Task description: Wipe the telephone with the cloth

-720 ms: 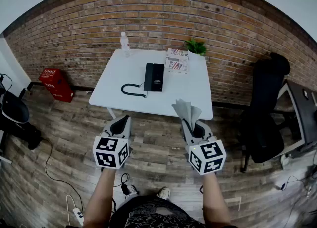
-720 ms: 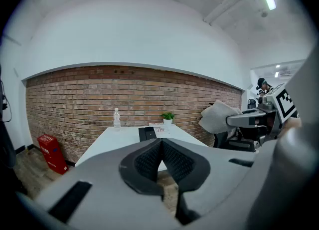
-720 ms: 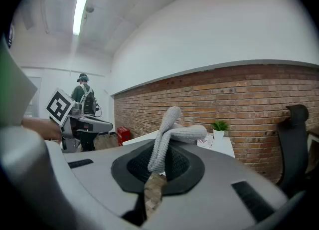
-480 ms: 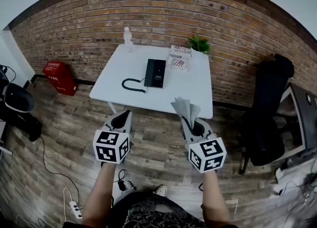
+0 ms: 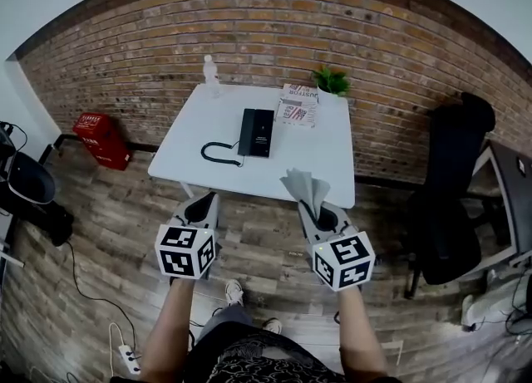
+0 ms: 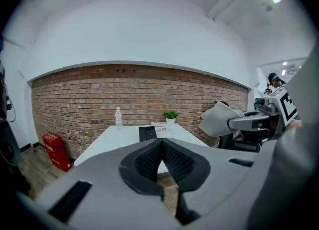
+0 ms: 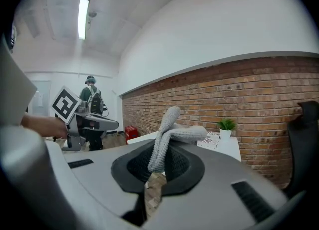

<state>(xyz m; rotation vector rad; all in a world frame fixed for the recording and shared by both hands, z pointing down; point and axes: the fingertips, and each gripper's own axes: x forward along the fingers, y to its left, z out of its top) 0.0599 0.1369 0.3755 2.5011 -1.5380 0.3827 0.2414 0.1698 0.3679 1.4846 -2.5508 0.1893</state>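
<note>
We take the table (image 5: 320,161) as the reference. It is white and stands against the brick wall (image 5: 274,24).

- Telephone (image 5: 257,132): black, lying flat around the middle of the table. Its coiled cord (image 5: 218,153) loops on the tabletop on the table's left half, touching the phone's near left corner. Nothing is touching the phone.
- Cloth (image 5: 303,184): grey, not on the table. It is pinched in the right gripper (image 5: 311,207) and sticks up out of the jaws in loose folds. From the head view it overlaps the table's near edge toward the right corner.
- Right gripper: jaws clamped on the cloth's lower end. The right gripper view shows the fabric squeezed between the pads. It is held over the floor just short of the table's near edge, right side.
- Left gripper (image 5: 208,200): jaws pressed together, pads meeting with nothing between them. It is also over the floor, short of the table's near edge, left side.
- Clear bottle (image 5: 210,74): upright at the table's far left corner.
- Small green plant (image 5: 331,81): at the table's far right corner.
- Printed magazine (image 5: 298,105): flat on the table just in front of the plant, right of the phone and apart from it.
- Red box (image 5: 100,140): on the floor left of the table, by the wall.
- Black chair (image 5: 449,174): right of the table, well apart.
</note>
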